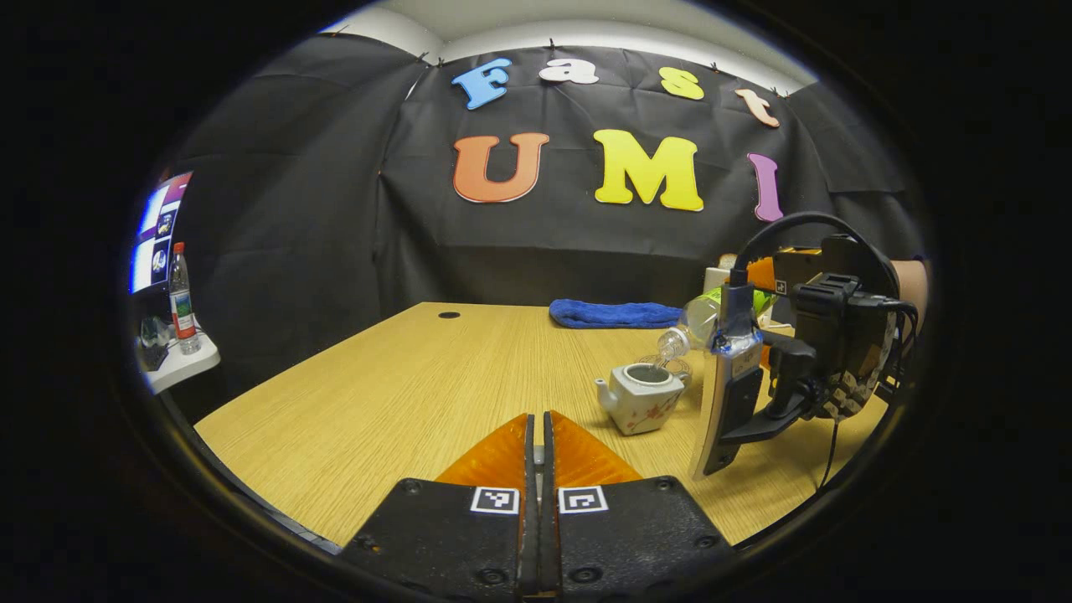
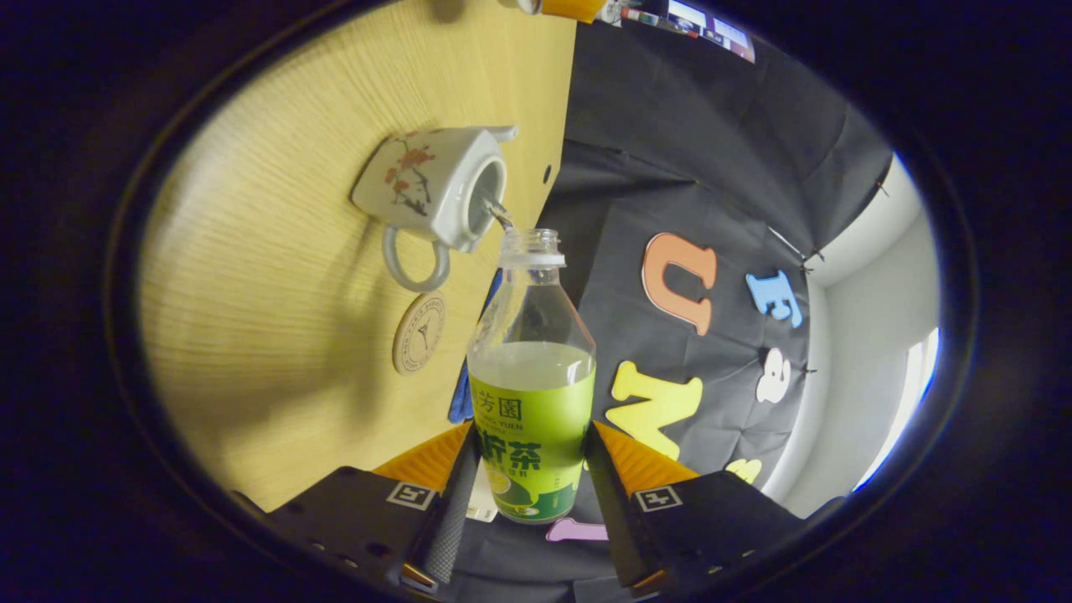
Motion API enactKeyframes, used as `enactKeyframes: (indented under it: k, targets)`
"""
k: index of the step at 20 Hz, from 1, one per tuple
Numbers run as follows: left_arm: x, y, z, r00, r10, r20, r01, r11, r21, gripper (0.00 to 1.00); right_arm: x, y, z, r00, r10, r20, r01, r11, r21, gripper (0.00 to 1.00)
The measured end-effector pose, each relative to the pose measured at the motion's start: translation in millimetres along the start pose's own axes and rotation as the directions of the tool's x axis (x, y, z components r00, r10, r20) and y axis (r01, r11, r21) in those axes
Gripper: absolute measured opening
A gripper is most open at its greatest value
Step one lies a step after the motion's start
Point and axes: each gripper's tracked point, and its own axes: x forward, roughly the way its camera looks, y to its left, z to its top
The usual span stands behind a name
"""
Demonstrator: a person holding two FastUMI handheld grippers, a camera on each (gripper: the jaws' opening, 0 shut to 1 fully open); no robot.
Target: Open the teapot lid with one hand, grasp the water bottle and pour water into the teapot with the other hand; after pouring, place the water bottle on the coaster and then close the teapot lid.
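Observation:
A white teapot [image 1: 643,398] with a red flower pattern stands open on the wooden table [image 1: 402,394]. My right gripper [image 2: 532,431] is shut on a clear water bottle [image 2: 533,368] with a green label and no cap. The bottle [image 1: 697,322] is tipped over the teapot [image 2: 435,197], and a thin stream of water [image 2: 500,216] runs from its neck into the opening. A round coaster [image 2: 419,332] lies beside the teapot's handle. My left gripper [image 1: 540,444] hovers above the table's near side, left of the teapot, its fingers pressed on a pale sliver, the teapot lid [image 2: 521,5].
A folded blue cloth [image 1: 615,314] lies at the table's far edge. A second bottle [image 1: 182,301] stands on a white side shelf at the far left, below a lit screen [image 1: 159,239]. A small hole [image 1: 449,315] marks the tabletop's far left part.

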Motion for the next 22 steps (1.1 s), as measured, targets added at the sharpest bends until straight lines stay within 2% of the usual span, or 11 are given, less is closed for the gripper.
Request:
enactKeyframes:
  k: [10,22]
  targets:
    - [-2,-2,-4,1.000,-0.006,0.000,0.006,1.000,0.008,0.03,2,-10,7,0.999,-0.046,0.010,0.047,0.994,-0.101,0.72]
    - [-2,0,-5,1.000,-0.001,0.000,0.001,1.000,-0.001,0.03,-1,-25,17,0.992,-0.121,0.039,0.126,0.962,-0.241,0.72]
